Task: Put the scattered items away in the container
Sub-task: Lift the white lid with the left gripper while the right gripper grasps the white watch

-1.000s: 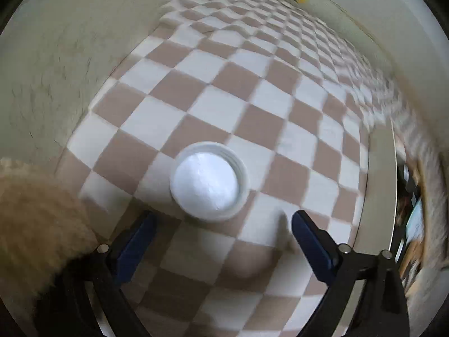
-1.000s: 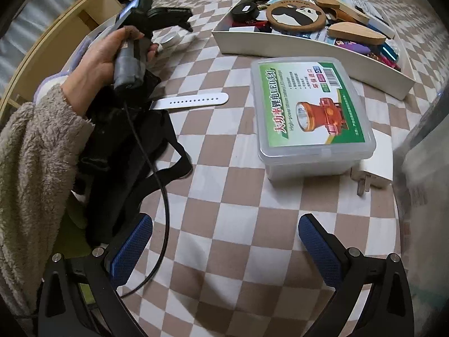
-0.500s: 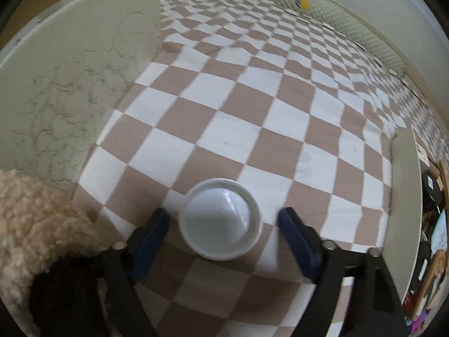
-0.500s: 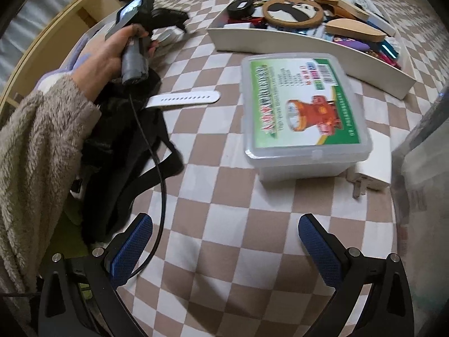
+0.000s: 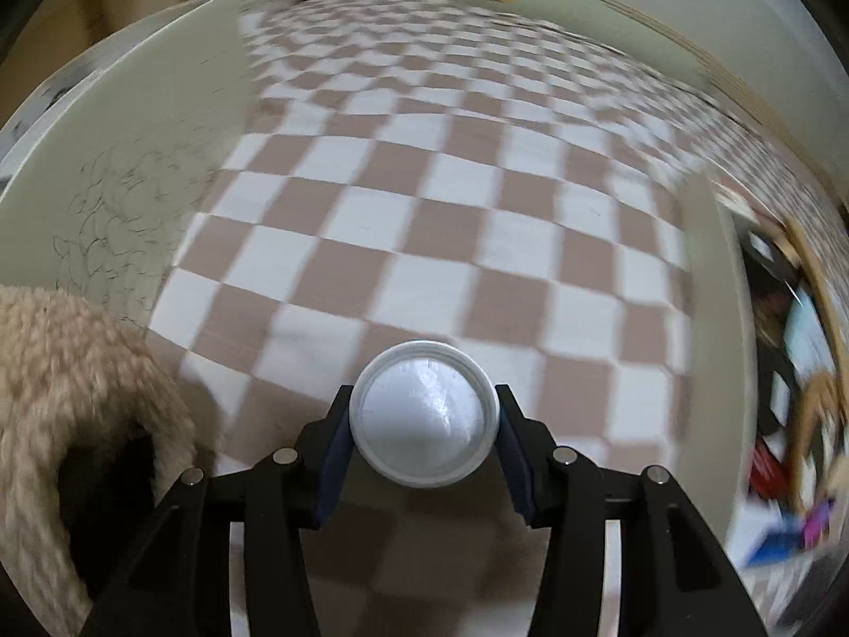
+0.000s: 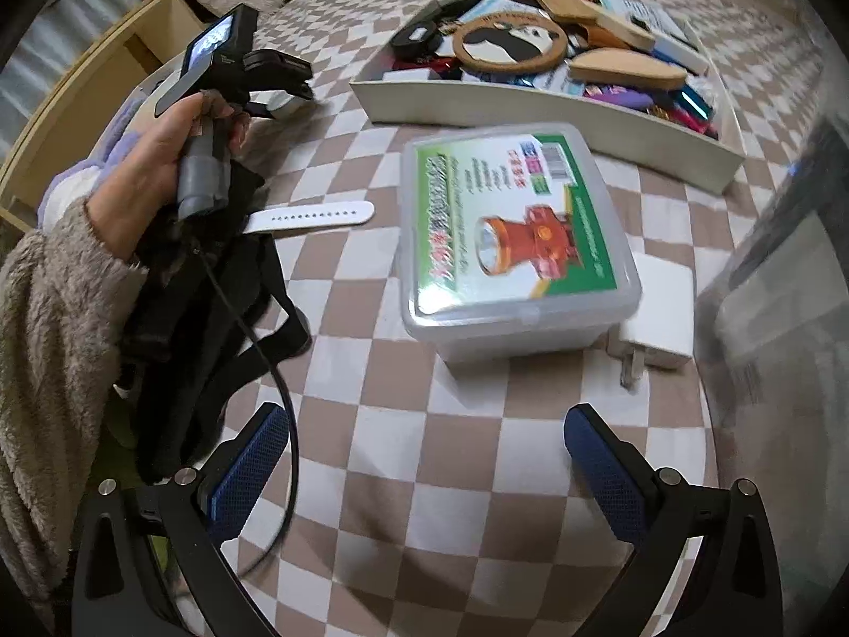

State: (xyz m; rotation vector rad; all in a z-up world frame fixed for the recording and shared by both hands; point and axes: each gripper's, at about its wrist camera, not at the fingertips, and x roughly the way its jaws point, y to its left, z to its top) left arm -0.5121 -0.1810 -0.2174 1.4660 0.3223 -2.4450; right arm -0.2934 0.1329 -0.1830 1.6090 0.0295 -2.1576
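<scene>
Crowding the checkered cloth: flashlight box, watch strap, charger.

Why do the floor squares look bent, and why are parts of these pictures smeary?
Left wrist view: the fisheye lens bows the checkered cloth; the edges smear with motion blur, while the white lid stays sharp, with slight glare. Right wrist view: mostly crisp; the flashlight box is slightly blurred and the right edge is smeared.
</scene>
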